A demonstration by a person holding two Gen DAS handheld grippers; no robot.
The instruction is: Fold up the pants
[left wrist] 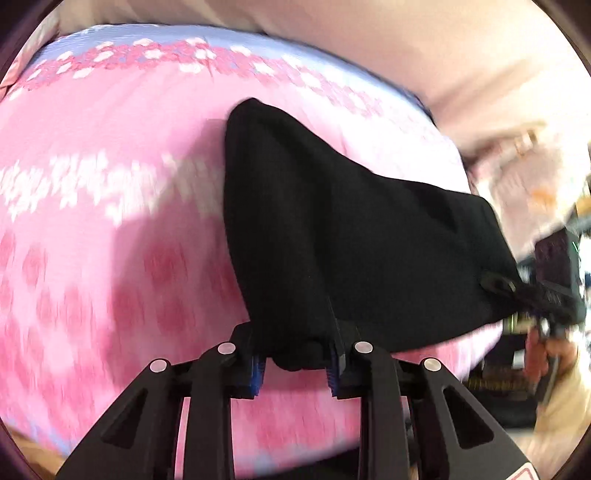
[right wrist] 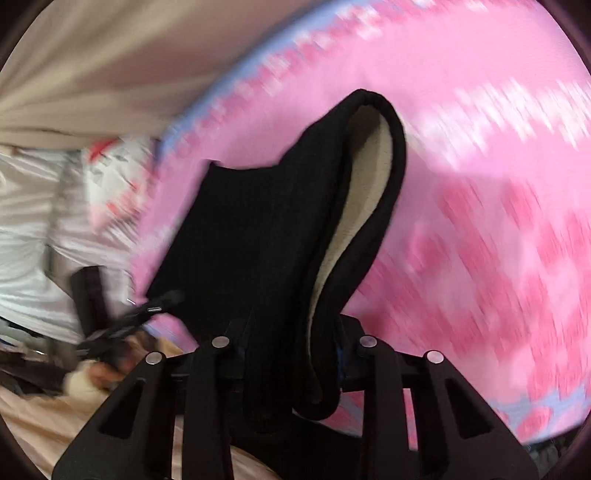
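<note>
The black pants (left wrist: 332,229) hang lifted above a pink flowered bedspread (left wrist: 110,184). My left gripper (left wrist: 295,360) is shut on a bunched edge of the cloth, which bulges out between its blue pads (left wrist: 257,369). From there the fabric stretches right to my right gripper (left wrist: 550,306), seen small at the frame's edge. In the right wrist view my right gripper (right wrist: 291,354) is shut on a thick fold of the black pants (right wrist: 258,229), whose cream lining (right wrist: 364,192) shows inside the fold. My left gripper (right wrist: 110,332) appears blurred at the lower left, holding the far corner with its drawstring.
The pink bedspread (right wrist: 480,184) has a blue border (left wrist: 147,35) at its far edge. Beige curtain or wall (left wrist: 406,44) lies beyond the bed. White bedding and a printed bag (right wrist: 110,177) sit left of the bed. A person's hand (left wrist: 543,354) holds the right gripper.
</note>
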